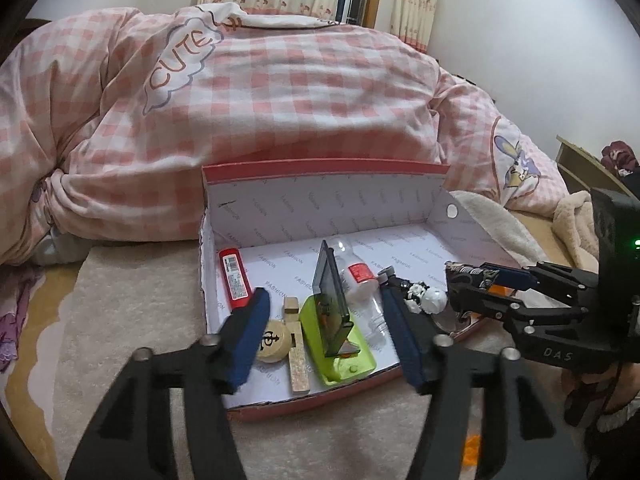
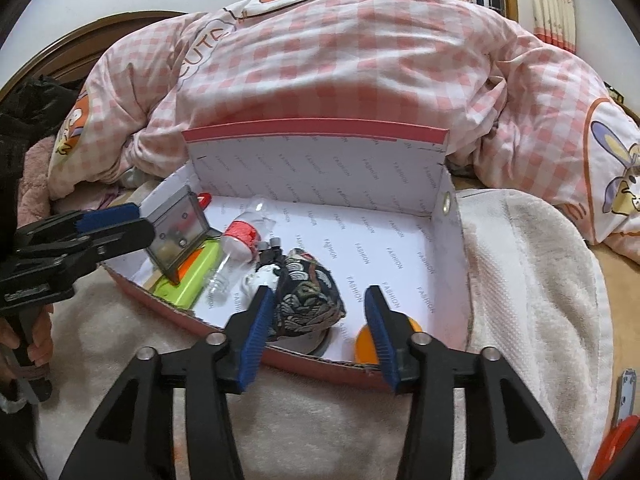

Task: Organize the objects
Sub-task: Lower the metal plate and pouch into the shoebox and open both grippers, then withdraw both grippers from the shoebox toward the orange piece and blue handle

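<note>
Resting on a pale fleece blanket (image 1: 132,312) in front of a heaped pink checked duvet (image 1: 280,92), an open cardboard box (image 1: 320,196) with a red rim and white lining printed with the word FASHION held all of the task's things. Along its left wall lay a red tube (image 1: 235,280) with a barcode label. Near the front edge sat a round wooden disc (image 1: 272,342) marked with a dark character, touching a long wooden block (image 1: 298,350) that ran from front to back. Just right of the block lay a lime-green case (image 1: 340,354), and a dark translucent panel (image 1: 332,300) stood tilted upright on it. A clear plastic bottle (image 1: 362,288) with a red label lay behind and beside the case, its neck toward the front edge. Further right were a small black-and-white figure (image 1: 426,300) and a dark patterned pouch (image 2: 308,294), the pouch touching the figure; an orange disc (image 2: 366,346) lay by the front edge toward the right corner. The left gripper (image 1: 328,336) hovered over the front-left part of the box with its blue-padded jaws released, straddling the disc, block and green case without pressing on any. The right gripper (image 2: 316,330) hung over the front-right part, jaws likewise apart and clasping nothing, the pouch just beside its left pad and the orange disc partly behind its right one.
</note>
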